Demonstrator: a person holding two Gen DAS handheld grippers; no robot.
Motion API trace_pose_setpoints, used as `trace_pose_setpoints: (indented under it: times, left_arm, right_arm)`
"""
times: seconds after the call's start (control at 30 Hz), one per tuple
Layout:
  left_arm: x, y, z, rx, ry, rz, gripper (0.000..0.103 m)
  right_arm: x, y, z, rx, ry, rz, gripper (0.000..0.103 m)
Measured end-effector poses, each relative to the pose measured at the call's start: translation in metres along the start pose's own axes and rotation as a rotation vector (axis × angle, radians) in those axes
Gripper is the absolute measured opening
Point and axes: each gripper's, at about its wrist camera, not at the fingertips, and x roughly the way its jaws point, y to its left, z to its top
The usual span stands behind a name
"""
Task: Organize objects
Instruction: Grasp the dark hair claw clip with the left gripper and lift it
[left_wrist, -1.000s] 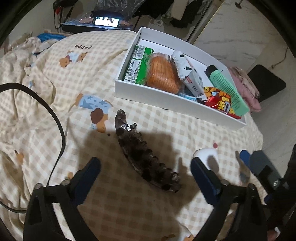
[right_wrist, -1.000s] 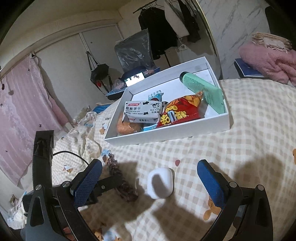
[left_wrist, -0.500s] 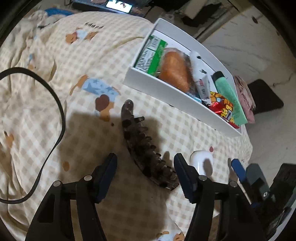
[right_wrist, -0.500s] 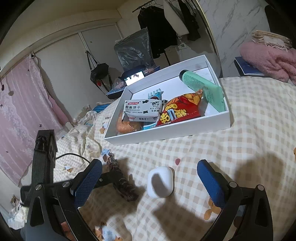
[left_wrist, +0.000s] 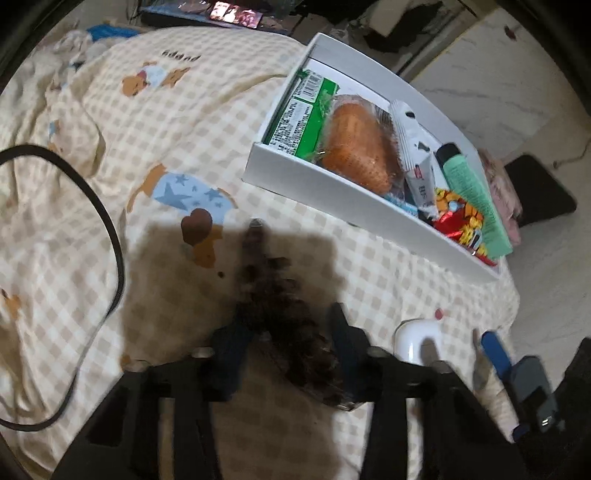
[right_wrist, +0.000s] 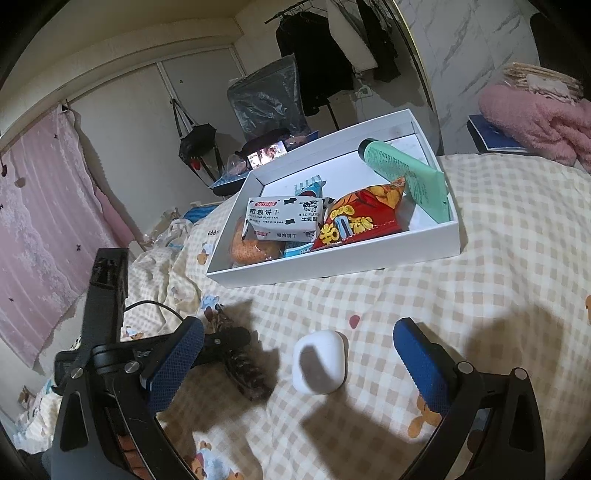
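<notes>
A dark brown hair claw clip (left_wrist: 273, 291) lies on the checked bedspread; it also shows in the right wrist view (right_wrist: 243, 365). My left gripper (left_wrist: 286, 339) has its fingers closed in around the clip's near end, one on each side. A white earbuds case (right_wrist: 319, 362) lies on the spread between the open fingers of my right gripper (right_wrist: 295, 363), which is empty. The case shows at the right of the left wrist view (left_wrist: 415, 338). A white box (right_wrist: 369, 258) behind holds snack packets, a bun and a green tube.
A black cable (left_wrist: 110, 236) loops over the spread at the left. A pink folded blanket (right_wrist: 535, 122) lies beyond the bed at the right. The bed's edge drops to the floor (left_wrist: 546, 280) to the right of the box.
My left gripper has dropped forward over the claw clip and its fingers have closed from wide open to tight around it. My right gripper stays open and still over the earbuds case.
</notes>
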Motion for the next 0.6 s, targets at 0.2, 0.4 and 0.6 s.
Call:
trace_pose_setpoints:
  times: [0.2, 0.4, 0.6]
  left_arm:
    - [-0.023, -0.021, 0.005, 0.088, -0.009, -0.065, 0.035]
    - [-0.051, -0.032, 0.019, 0.026, 0.109, -0.091, 0.035]
    - [-0.049, -0.036, 0.013, 0.073, 0.160, -0.042, 0.035]
  right_arm:
    - [-0.002, 0.001, 0.000, -0.010, -0.011, -0.003, 0.103]
    - [-0.008, -0.003, 0.002, 0.015, -0.043, -0.003, 0.103]
    - [-0.011, -0.008, 0.003, 0.049, -0.046, 0.020, 0.103]
